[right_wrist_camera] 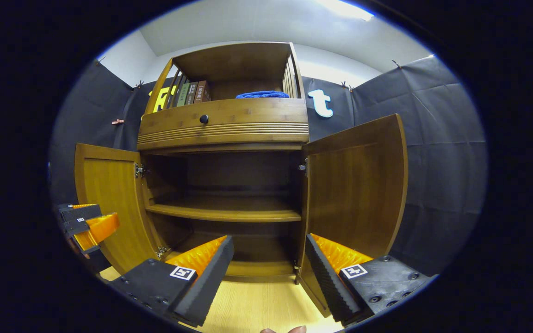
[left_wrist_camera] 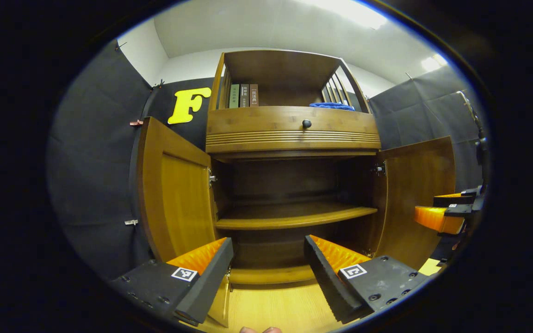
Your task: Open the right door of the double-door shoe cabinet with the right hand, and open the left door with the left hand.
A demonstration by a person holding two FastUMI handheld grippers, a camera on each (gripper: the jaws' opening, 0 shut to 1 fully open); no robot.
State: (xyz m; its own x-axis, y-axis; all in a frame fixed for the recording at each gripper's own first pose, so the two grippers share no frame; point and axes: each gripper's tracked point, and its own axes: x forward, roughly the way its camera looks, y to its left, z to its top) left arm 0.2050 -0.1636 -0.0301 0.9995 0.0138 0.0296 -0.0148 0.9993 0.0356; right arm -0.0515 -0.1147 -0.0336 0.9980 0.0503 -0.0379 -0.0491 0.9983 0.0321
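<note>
The wooden shoe cabinet (left_wrist_camera: 293, 134) (right_wrist_camera: 224, 125) stands ahead with both lower doors swung wide. Its left door (left_wrist_camera: 174, 208) (right_wrist_camera: 109, 203) hangs out to the left, its right door (left_wrist_camera: 417, 194) (right_wrist_camera: 356, 180) out to the right. Inside, one shelf (left_wrist_camera: 294, 216) (right_wrist_camera: 225, 212) lies bare. My left gripper (left_wrist_camera: 269, 273) is open in front of the cabinet's base, holding nothing, the left door's edge just by its left finger. My right gripper (right_wrist_camera: 269, 273) is open too, with the right door's lower edge near its right finger. Each gripper also appears at the other view's edge: right gripper (left_wrist_camera: 447, 212), left gripper (right_wrist_camera: 86, 224).
A drawer with a dark round knob (left_wrist_camera: 306, 124) (right_wrist_camera: 204, 119) sits above the doors. The top shelf holds three books (left_wrist_camera: 243, 95) (right_wrist_camera: 191, 92) and a folded blue cloth (left_wrist_camera: 332, 106) (right_wrist_camera: 262, 95). Light wood floor (left_wrist_camera: 275, 310) (right_wrist_camera: 257, 305) runs up to the cabinet; black cloth walls surround it.
</note>
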